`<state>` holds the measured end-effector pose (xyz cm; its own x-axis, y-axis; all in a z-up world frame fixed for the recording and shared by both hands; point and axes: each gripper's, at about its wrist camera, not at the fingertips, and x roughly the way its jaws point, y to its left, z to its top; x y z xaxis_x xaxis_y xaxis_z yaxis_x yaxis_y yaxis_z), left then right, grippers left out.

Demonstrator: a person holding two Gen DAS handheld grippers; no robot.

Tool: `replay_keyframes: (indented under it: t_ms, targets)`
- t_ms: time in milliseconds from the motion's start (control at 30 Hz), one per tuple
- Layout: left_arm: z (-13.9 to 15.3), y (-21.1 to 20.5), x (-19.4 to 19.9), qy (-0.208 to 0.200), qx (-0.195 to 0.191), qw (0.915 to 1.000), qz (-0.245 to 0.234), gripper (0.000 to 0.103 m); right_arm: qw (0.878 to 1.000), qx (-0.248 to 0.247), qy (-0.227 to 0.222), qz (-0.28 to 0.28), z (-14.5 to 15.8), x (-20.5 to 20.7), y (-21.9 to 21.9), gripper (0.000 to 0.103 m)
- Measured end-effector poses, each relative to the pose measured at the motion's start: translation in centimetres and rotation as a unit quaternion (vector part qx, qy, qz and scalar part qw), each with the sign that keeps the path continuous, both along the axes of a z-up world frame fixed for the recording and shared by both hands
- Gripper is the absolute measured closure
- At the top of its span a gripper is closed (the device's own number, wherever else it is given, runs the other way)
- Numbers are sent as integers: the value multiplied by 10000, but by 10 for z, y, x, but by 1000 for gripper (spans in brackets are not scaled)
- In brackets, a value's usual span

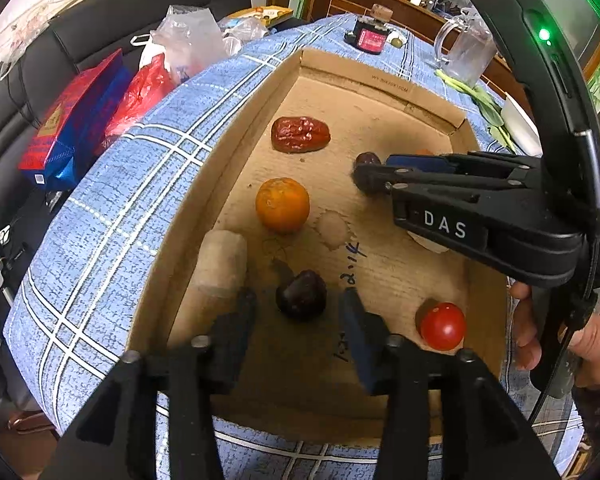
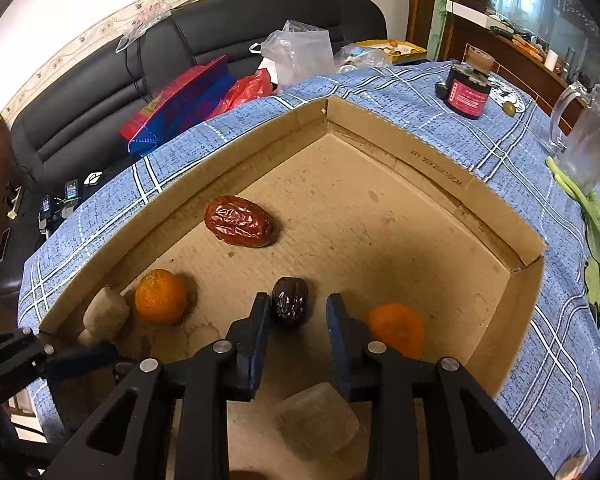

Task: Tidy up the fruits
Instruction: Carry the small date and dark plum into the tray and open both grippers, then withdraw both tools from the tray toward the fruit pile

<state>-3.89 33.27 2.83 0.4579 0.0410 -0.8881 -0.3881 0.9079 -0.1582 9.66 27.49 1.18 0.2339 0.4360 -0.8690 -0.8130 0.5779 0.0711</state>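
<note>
Inside the shallow cardboard box (image 2: 404,136) on the blue checked tablecloth (image 2: 400,84), fruits are spread apart: a red date (image 2: 239,221), two oranges (image 2: 161,296) (image 2: 397,329) and a cherry tomato (image 1: 443,326). The left gripper (image 1: 300,312) is seen parted around a dark plum (image 1: 301,294), unpressed. The right gripper (image 2: 296,312) is released around a dark date (image 2: 289,307), which lies against its left pad (image 2: 260,320)

right gripper (image 1: 364,174): black frame | blue fingers (image 1: 416,162) | white "DAS" | silver screws | green light

Two oranges (image 2: 161,296) (image 2: 398,327), two dark dates (image 1: 301,294) (image 2: 289,307), one red date (image 2: 240,221), one tomato (image 1: 443,326).
</note>
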Motion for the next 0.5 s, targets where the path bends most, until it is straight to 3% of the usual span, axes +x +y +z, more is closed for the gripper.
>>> replay_keyframes:
  t_ms: [367, 500]
  targets:
    - [24, -4, -16, -196, 449, 9988, 65, 51, 9986, 104, -398, -326, 33, -23, -36, 70]
    - [32, -2, -24, -244, 631, 9975, 180, 51, 9971, 230, -402, -605, 44, -28, -65, 59]
